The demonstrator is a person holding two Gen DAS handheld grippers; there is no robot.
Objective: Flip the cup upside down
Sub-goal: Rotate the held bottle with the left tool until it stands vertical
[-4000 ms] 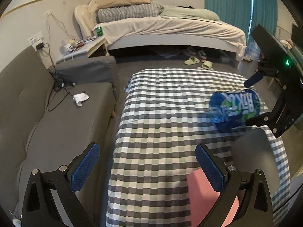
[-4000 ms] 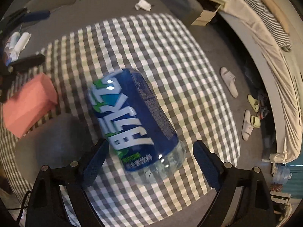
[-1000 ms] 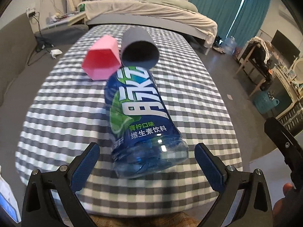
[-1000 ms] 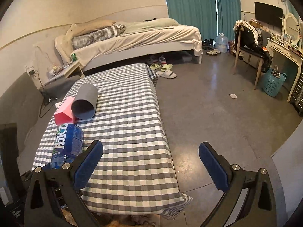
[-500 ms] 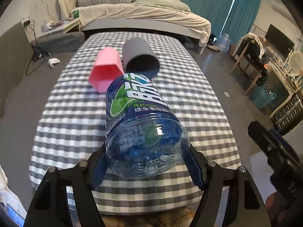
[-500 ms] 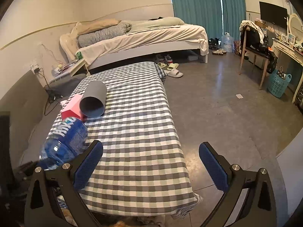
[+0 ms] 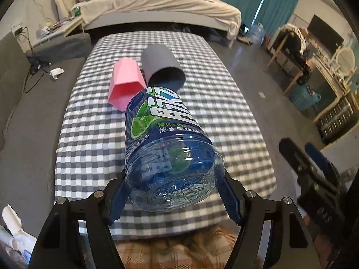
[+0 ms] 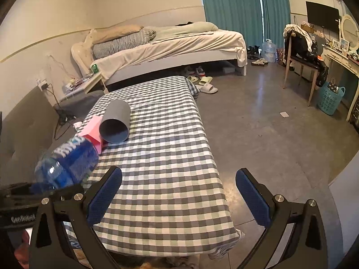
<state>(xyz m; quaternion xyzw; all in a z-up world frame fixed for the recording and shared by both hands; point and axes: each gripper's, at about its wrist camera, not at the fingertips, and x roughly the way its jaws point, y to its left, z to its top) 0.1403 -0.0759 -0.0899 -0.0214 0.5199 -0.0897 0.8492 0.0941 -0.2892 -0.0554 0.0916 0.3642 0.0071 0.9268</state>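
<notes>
Lifted a little higher than half a second ago, the blue bottle (image 7: 166,143) now hangs over the checked tablecloth (image 7: 224,112), base end clamped between the left gripper (image 7: 172,192) jaws; the right gripper (image 8: 179,192) gapes wide, holding nothing; the grey cup (image 7: 162,63) lies on its side (mouth toward us), touching the pink cup (image 7: 125,80).

Grey cup (image 7: 162,65) and pink cup (image 7: 125,83) on their sides, touching, on checked cloth (image 7: 224,103).

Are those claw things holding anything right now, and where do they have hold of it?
The left hand-held gripper clamps the blue bottle near its base; the right hand-held gripper is open and holds nothing.
</notes>
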